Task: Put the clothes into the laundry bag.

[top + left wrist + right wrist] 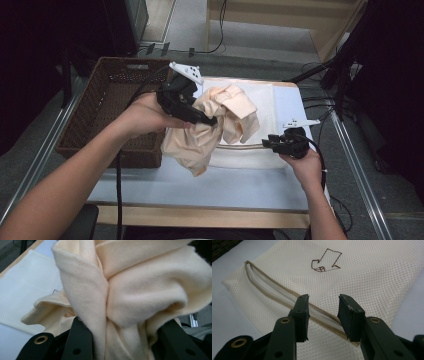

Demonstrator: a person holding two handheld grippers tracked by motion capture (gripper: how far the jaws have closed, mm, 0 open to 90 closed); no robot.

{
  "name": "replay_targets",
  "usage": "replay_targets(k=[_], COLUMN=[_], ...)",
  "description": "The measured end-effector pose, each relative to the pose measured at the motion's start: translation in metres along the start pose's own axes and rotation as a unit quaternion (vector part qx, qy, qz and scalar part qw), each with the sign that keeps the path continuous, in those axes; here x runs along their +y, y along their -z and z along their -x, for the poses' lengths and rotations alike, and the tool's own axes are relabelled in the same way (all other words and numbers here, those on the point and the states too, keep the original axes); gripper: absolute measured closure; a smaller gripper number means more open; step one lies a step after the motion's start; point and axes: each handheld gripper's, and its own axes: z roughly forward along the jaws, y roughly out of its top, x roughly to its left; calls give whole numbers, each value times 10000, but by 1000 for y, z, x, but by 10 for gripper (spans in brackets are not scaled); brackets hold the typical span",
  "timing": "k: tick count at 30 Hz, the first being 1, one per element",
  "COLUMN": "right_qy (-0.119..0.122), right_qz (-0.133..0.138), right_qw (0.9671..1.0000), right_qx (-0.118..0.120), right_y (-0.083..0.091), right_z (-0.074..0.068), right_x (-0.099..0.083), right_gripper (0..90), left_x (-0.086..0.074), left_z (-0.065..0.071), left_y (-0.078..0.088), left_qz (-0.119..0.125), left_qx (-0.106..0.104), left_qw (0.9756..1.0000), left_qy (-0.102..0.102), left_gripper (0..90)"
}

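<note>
Right hand-held gripper [274, 142]: jaws apart over white mesh laundry bag's [367, 277] zipper. Left hand-held gripper [209, 120]: clamped on bunched cream fabric garment [220, 120].

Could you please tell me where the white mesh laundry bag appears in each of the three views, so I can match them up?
High view: the mesh laundry bag lies flat at centre right of the table, partly under the cream garment.
Left gripper view: it lies at the left, behind the garment.
Right gripper view: it spans the picture, beyond the jaws.
Shared landmark: the bag's tan-edged zipper opening, along its near edge in the high view.
</note>
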Motion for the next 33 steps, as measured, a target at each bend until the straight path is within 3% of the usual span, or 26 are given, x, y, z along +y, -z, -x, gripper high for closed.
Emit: replay_targets(k=[11, 17, 22, 30, 33], right_qy=[137, 223, 293, 325, 379], right_qz=[-31, -78, -86, -117, -171], right_qw=[9998, 9996, 9994, 9993, 9991], right_qx=[-125, -150, -138, -107, -121], right_y=[-4, -7, -9, -11, -13], right_z=[3, 2, 2, 1, 1], right_x=[-2, -3, -3, -3, -4], right_gripper=[570, 567, 567, 567, 567], left_x=[-32, -47, -68, -89, -100], left_z=[13, 17, 27, 33, 32], left_y=[-53, -70, -98, -128, -142], left_qz=[-280, -242, -539, -745, -666], left_qx=[-147, -276, -358, -368, -593], left_qw=[9995, 9992, 9978, 9965, 9956], left_qy=[-44, 135, 132, 113, 287], left_gripper=[648, 646, 646, 644, 643])
